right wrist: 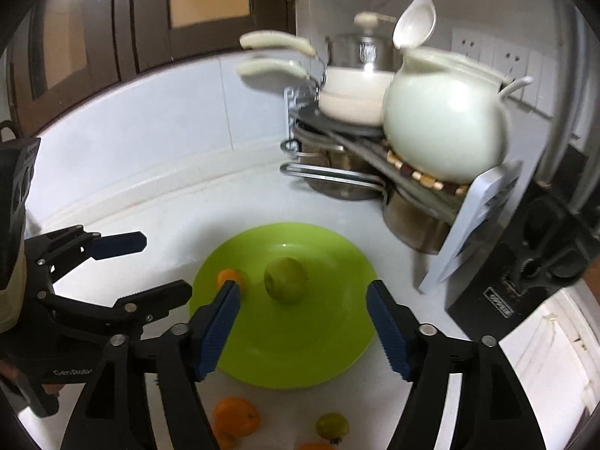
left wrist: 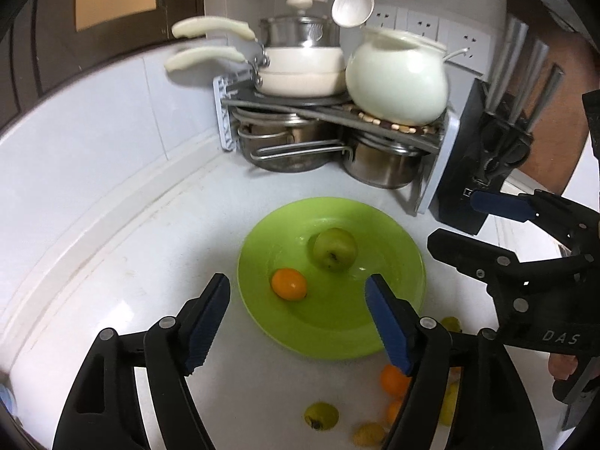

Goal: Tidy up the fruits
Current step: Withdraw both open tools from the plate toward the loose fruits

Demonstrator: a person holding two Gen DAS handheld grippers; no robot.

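A lime green plate (left wrist: 390, 277) (right wrist: 318, 352) lies on the white counter. On it sit a green apple (left wrist: 334, 249) (right wrist: 285, 279) and a small orange (left wrist: 288, 284) (right wrist: 229, 276). My left gripper (left wrist: 298, 296) is open and empty above the plate's near left side. My right gripper (right wrist: 303, 302) is open and empty above the plate; it also shows in the left wrist view (left wrist: 455, 221) at the right. Loose fruits lie on the counter in front of the plate: an orange (left wrist: 392, 379) (right wrist: 235, 414), a green fruit (left wrist: 321, 415) (right wrist: 332, 425) and some yellow ones (left wrist: 369, 434).
A corner rack (left wrist: 330, 112) (right wrist: 375, 150) holds steel pots, cream pans and a white ceramic pot (left wrist: 397, 75) (right wrist: 444, 123). A white ladle (left wrist: 352, 0) hangs above. A black knife block (left wrist: 483, 150) (right wrist: 525, 255) stands at the right. Tiled walls bound the counter.
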